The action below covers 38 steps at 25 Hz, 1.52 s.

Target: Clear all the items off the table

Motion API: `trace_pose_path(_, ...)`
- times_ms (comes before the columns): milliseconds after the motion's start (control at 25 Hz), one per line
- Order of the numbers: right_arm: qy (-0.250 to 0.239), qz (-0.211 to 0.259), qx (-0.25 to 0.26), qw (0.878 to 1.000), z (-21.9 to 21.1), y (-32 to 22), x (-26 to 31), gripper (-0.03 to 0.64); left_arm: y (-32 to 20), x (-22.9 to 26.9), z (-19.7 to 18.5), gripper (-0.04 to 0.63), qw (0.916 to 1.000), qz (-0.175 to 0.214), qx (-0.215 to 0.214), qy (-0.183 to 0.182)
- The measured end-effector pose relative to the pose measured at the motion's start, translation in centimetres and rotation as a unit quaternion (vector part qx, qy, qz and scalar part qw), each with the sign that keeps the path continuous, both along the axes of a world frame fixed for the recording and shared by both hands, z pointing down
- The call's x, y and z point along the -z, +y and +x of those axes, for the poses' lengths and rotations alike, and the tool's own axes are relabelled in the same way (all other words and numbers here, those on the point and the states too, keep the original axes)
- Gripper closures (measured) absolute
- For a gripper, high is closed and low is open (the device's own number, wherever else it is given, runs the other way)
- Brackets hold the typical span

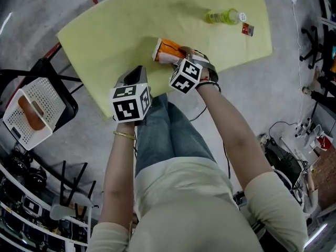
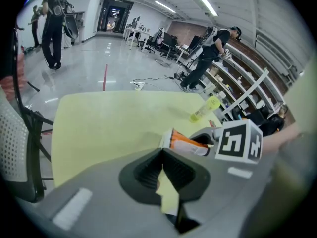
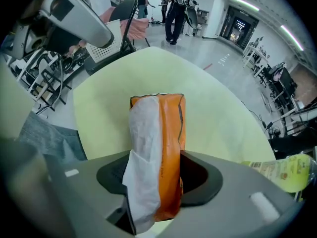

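head cam: high, steep down on table (image 1: 131, 30) | gripper cams: close, along jaws | all share orange packet (image 1: 169, 51)

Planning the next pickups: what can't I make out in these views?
- Red item beside the bottle: head view, too small to identify.
- Orange thing in the white basket: head view, partly behind the basket wall.
- Right gripper: right gripper view, the packet hides where the jaws meet it, so grip is unclear.

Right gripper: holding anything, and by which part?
The orange and white packet, pinched across its near end: one jaw on the white side, the other on the orange side.
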State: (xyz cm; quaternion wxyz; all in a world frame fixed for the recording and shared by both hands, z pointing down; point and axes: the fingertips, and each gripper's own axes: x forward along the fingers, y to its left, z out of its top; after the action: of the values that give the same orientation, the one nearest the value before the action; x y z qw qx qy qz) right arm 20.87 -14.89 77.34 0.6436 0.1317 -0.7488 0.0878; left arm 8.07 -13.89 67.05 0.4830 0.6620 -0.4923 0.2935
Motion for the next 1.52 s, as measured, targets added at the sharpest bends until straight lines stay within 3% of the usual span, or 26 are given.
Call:
trace_pose_path(480,-0.028,0.018,-0.035,0.999,-0.1,1.5,4.3,0.370,2.1,2.8,0.7,0.585,0.9999,0.012,-0.001,-0.004)
trace_pose_path(1520,-0.075,0.077,-0.057,0.993,-0.1,6.2,14.2,0.370,8.3,9.5,1.4,0.586,0.9987,0.049,0.002,-0.016)
